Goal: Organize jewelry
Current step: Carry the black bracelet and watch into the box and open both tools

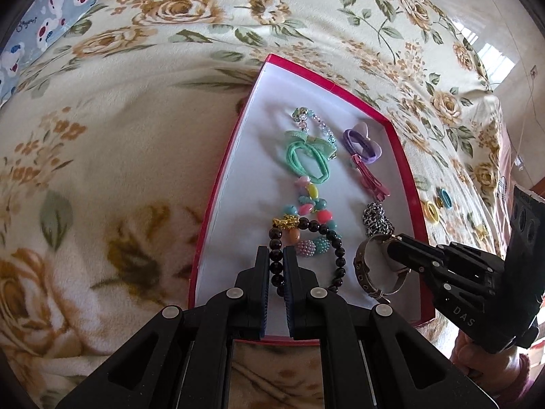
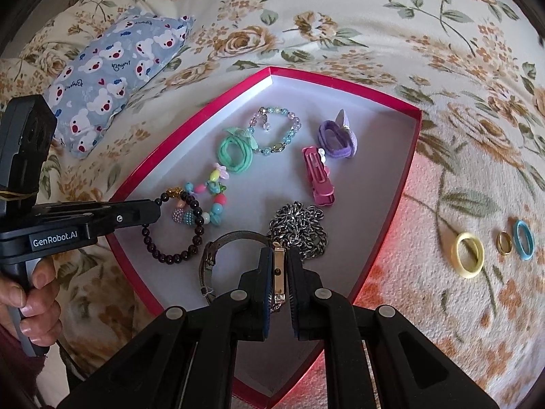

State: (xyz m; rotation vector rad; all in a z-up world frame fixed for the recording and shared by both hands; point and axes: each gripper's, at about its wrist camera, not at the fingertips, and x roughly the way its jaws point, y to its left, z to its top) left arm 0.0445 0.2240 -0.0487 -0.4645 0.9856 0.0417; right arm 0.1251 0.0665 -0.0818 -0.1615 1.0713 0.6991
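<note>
Shallow red-rimmed white-lined box (image 1: 308, 64) on floral blanket (image 1: 119, 143). Left gripper (image 1: 276, 255) fingers pinch the dark round-bead bracelet (image 1: 340, 255) at the box's near-left side. Right gripper (image 2: 280, 259) fingers clamp the gold-cased mesh-band wristwatch (image 2: 218, 243) at the near edge, beside a silver chain pile (image 2: 299, 225). Three loose rings (image 2: 470, 254) lie outside the box, to its right.

A bed (image 2: 340, 17) with a soft blanket (image 1: 119, 170) holds everything. The blanket is cream with brown roses and green leaves. A red box (image 2: 414, 143) with a white inside lies flat on it. A small blue pillow (image 2: 112, 75) with bear faces lies near the box. On the other side of the box lie three rings: a yellow ring (image 2: 469, 255), a little gold ring (image 2: 504, 242) and a blue ring (image 2: 524, 239).
</note>
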